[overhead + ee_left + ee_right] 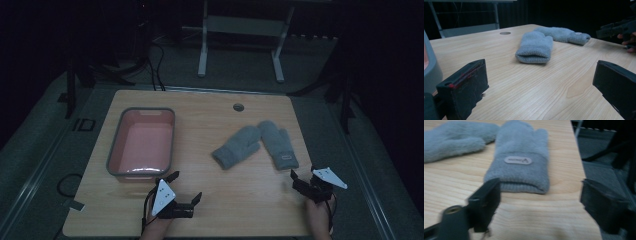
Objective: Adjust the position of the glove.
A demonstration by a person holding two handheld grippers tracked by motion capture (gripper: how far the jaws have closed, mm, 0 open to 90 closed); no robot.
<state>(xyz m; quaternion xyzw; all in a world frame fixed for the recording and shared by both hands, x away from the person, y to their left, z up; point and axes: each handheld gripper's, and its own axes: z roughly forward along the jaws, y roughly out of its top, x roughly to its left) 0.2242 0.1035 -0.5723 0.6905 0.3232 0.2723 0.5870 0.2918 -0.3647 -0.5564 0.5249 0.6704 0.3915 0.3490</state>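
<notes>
Two grey knitted mittens lie on the wooden table, their tips touching. The left mitten (236,146) (535,46) (454,138) has its cuff toward the front. The right mitten (278,143) (564,33) (520,170) carries a small label on its cuff. My left gripper (185,187) (539,82) rests low near the table's front edge, open, nothing between its jaws, pointing at the left mitten from a distance. My right gripper (303,176) (544,202) is open just in front of the labelled mitten's cuff, not touching it.
A pink basin with a grey rim (116,152) (430,67) stands at the table's left, close to my left gripper. A round cable hole (238,107) sits near the far edge. The table's right edge (580,162) is close beside my right gripper, with the floor beyond.
</notes>
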